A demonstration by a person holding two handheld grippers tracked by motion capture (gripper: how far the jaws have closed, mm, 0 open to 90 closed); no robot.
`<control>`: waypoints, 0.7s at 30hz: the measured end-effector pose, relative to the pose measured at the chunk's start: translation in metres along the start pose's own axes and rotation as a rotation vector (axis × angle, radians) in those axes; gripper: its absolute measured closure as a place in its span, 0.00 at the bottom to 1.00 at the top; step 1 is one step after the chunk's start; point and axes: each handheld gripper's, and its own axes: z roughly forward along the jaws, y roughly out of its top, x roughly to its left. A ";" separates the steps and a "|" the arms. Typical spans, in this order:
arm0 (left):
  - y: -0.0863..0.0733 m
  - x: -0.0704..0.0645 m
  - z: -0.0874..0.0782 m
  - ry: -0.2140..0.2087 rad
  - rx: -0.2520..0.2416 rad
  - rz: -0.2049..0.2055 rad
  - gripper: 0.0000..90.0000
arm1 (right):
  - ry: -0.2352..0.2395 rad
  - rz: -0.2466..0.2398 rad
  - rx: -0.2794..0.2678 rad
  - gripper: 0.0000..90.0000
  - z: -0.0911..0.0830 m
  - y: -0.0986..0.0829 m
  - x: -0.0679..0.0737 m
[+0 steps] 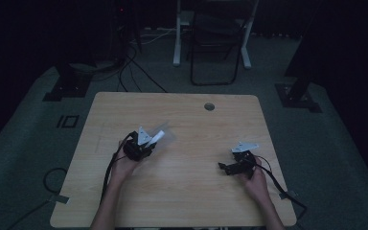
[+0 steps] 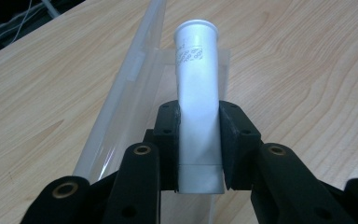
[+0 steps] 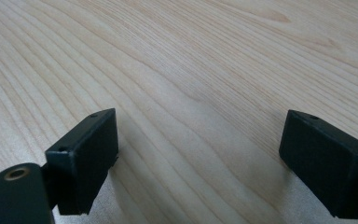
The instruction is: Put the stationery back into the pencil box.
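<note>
A white tube (image 2: 196, 107) is clamped by the left gripper (image 2: 199, 140) over a clear bag (image 2: 121, 107), while the right gripper (image 3: 198, 158), well apart from the bag, is held with jaws apart.

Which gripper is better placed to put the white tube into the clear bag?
Left. The left gripper already clamps the white tube, directly over the clear bag. The right gripper is open over bare table, far away.

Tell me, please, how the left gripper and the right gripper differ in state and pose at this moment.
The left gripper is shut on a white tube, while the right gripper stands wide open with bare table between its jaws. In the high view the left gripper is tilted up, toward a clear plastic bag, while the right gripper lies low, pointing left. Both have black jaws and are hand-held.
</note>
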 end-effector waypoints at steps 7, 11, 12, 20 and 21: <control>-0.003 0.002 0.006 0.004 0.017 -0.004 0.79 | 0.000 0.000 0.000 0.13 0.000 0.000 0.000; -0.005 0.003 0.012 0.002 0.034 -0.008 0.79 | 0.000 0.000 0.000 0.13 0.000 0.000 0.000; -0.005 0.003 0.013 0.003 0.035 -0.010 0.79 | 0.000 0.000 0.000 0.13 0.000 0.000 0.000; -0.008 0.004 0.020 0.007 0.062 -0.007 0.79 | 0.000 0.000 0.000 0.13 0.000 0.000 0.000; -0.008 0.004 0.021 0.006 0.067 -0.006 0.79 | 0.000 0.000 0.000 0.13 0.000 0.000 0.000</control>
